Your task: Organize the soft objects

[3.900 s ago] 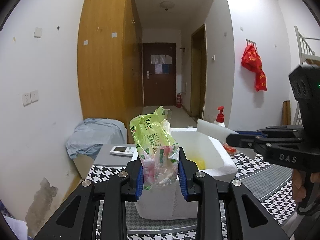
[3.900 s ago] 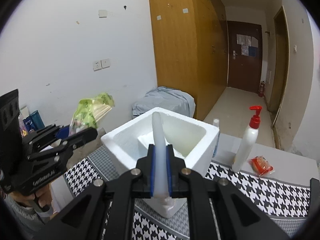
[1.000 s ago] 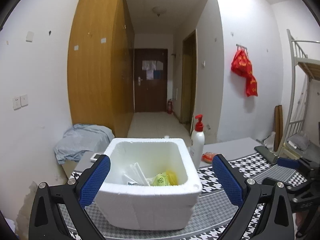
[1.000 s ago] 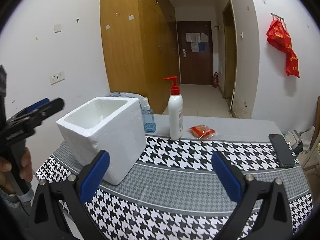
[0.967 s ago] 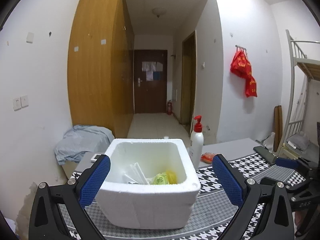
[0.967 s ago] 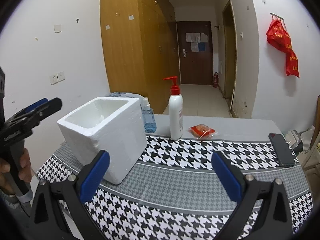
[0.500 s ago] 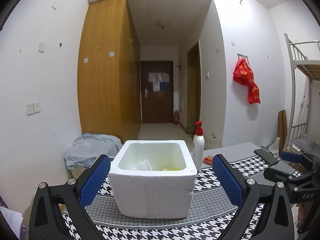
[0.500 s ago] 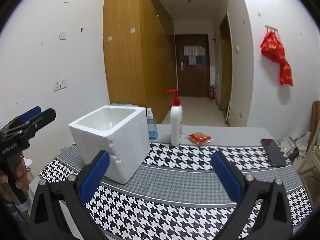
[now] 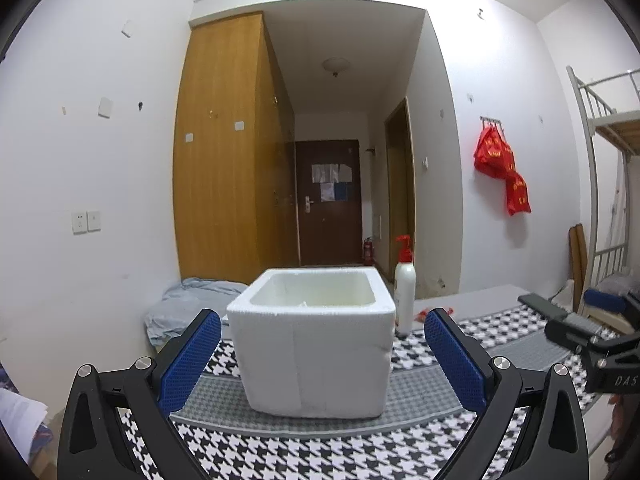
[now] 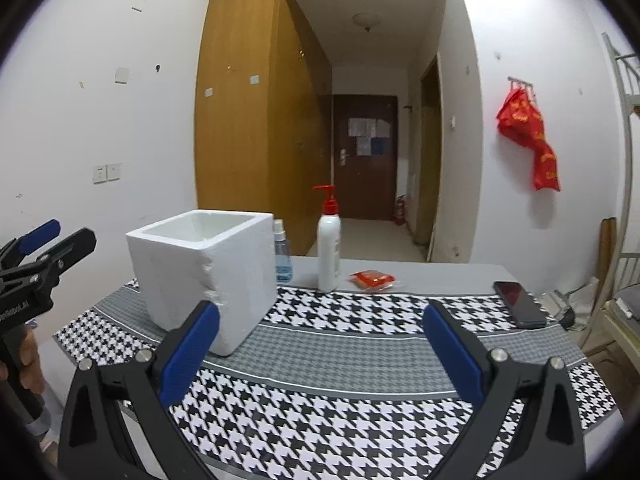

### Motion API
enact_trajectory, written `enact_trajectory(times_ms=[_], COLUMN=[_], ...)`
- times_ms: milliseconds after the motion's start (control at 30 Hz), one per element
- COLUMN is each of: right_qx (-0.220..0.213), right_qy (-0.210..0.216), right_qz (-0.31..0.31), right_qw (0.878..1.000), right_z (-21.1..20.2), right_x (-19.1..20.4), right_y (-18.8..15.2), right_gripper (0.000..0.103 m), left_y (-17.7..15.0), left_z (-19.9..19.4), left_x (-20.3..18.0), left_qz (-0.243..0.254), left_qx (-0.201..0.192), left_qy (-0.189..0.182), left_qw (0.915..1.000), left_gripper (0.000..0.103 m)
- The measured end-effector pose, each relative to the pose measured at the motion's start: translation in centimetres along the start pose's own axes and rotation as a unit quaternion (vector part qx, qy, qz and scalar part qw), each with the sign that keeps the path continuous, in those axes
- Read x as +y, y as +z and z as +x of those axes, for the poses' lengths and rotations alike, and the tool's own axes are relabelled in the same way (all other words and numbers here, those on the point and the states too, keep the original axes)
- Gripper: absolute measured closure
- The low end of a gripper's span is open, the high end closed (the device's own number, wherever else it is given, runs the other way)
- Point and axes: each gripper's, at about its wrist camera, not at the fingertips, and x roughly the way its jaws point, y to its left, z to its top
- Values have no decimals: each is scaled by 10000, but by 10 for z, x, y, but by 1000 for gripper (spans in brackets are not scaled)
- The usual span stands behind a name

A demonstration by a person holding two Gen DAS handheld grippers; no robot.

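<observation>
Both tongs are spread wide with nothing between the blue pads: the left tongs (image 9: 322,354) hang level in front of the white square styrofoam box (image 9: 314,344), and the right tongs (image 10: 320,344) sit off to its side over the black-and-white houndstooth cloth on the worktop (image 10: 360,364).

The box stands upright at roughly 12 o'clock from the left tongs and 10 o'clock from the right ones, its mouth pointing straight up. It's close to a cube, so no real long axis, just a flat face toward the left camera and a corner toward the right one.

My guess is the sorting is about done, or paused. The one soft thing I can see outside the box is the small red crinkly packet (image 10: 372,280) at about 1 o'clock, just beside the white pump bottle with the red top (image 10: 329,256) (can't see into the box from this low). If it goes in too, I'd approach from the open cloth side, pinch lightly, and avoid the bottle.
</observation>
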Motion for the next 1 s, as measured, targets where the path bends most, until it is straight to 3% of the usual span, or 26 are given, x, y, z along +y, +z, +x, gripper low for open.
enact_trajectory(times_ms=[400,1000], right_qx=[16,-25], right_qy=[40,26], right_qz=[112,50], right_qw=[9999,10000], right_z=[-8,-18], right_x=[0,2], right_y=[-29,-31], right_gripper=[0,0], left_y=[-32,-36], left_z=[-13,-22], left_x=[4,-2], left_qz=[-173,-70], left_qx=[81,244], left_qy=[69,-104], left_qw=[9998,9996], left_gripper=[1,1])
